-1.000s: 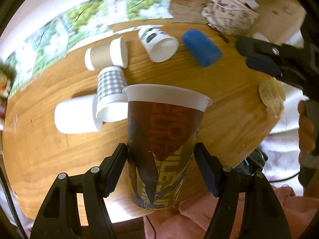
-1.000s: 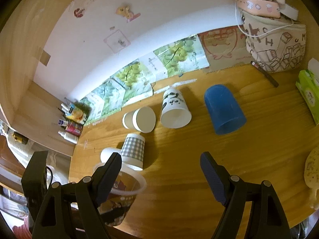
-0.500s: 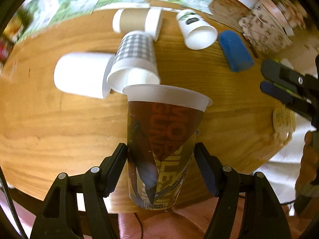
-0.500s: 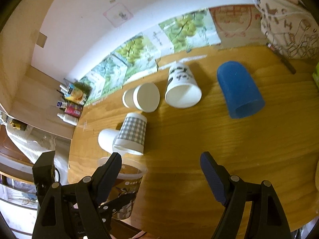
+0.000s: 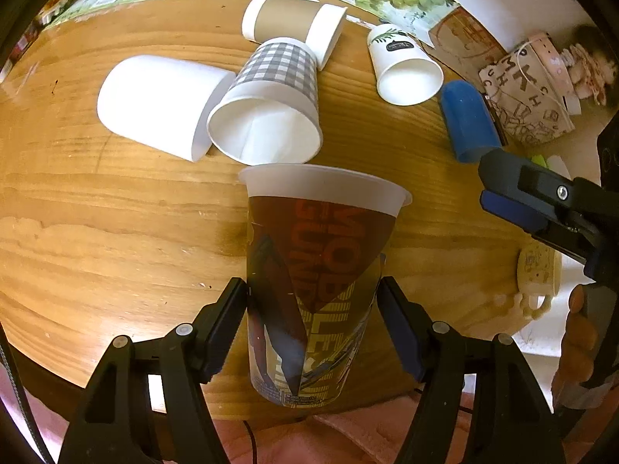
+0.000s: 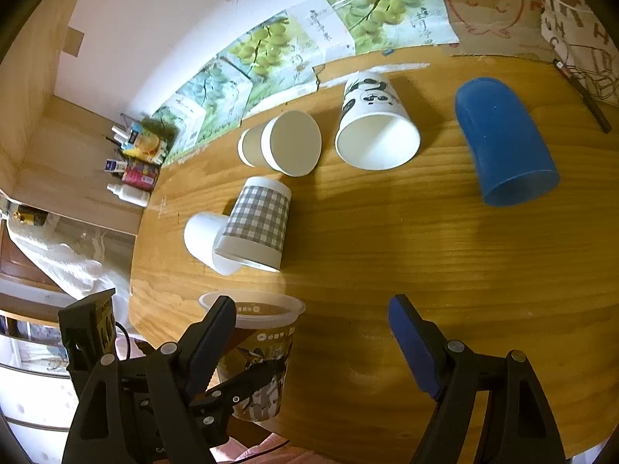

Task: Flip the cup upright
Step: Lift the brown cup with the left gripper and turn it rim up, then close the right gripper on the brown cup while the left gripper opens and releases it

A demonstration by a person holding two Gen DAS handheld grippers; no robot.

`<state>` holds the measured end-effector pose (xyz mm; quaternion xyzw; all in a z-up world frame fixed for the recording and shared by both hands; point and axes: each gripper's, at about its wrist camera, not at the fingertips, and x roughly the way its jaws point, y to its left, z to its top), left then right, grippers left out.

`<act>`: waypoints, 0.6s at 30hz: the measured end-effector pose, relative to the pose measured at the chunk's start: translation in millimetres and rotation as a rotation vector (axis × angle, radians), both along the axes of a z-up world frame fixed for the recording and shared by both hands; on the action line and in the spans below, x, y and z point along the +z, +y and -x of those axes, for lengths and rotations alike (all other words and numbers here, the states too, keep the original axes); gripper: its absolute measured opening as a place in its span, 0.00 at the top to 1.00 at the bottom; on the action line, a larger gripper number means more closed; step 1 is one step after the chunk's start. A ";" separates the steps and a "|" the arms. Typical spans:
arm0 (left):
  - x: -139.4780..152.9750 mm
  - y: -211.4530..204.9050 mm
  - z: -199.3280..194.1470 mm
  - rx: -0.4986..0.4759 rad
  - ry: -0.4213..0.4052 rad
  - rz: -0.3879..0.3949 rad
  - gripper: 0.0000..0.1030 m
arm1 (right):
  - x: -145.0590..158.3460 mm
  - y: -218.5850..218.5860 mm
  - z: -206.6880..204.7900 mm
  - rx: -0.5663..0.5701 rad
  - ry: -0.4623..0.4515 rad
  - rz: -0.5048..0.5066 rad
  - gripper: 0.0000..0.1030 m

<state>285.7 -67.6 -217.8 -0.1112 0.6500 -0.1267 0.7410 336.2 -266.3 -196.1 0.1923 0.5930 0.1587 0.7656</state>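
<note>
Grape posters [image 6: 271, 46], patterned bag [image 5: 530, 96] behind table [image 6: 387, 232]

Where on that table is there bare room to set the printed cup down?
Bare wood lies between the checked cup, the blue cup and the right hand-held gripper. The table's near left is bare too. Crowded at the back, where cups lie close together.

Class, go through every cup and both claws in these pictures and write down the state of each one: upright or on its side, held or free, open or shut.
Printed cup: upright, mouth up, held by the left claw.
Checked cup: on its side.
Plain white cup: on its side.
Brown-banded cup: on its side.
Leaf-print cup: on its side.
Blue cup: on its side.
Left claw: shut on the printed cup.
Right claw: open, holding nothing.
</note>
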 end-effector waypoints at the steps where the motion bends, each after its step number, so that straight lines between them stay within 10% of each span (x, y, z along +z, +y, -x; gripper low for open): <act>1: -1.4 -0.2 0.1 0.005 0.001 -0.003 0.29 | -1.2 0.1 -0.8 0.004 0.004 0.002 0.21; 18: -10.6 -1.2 -1.7 0.028 0.004 0.001 0.28 | -12.4 4.1 -8.3 0.038 0.043 0.001 0.21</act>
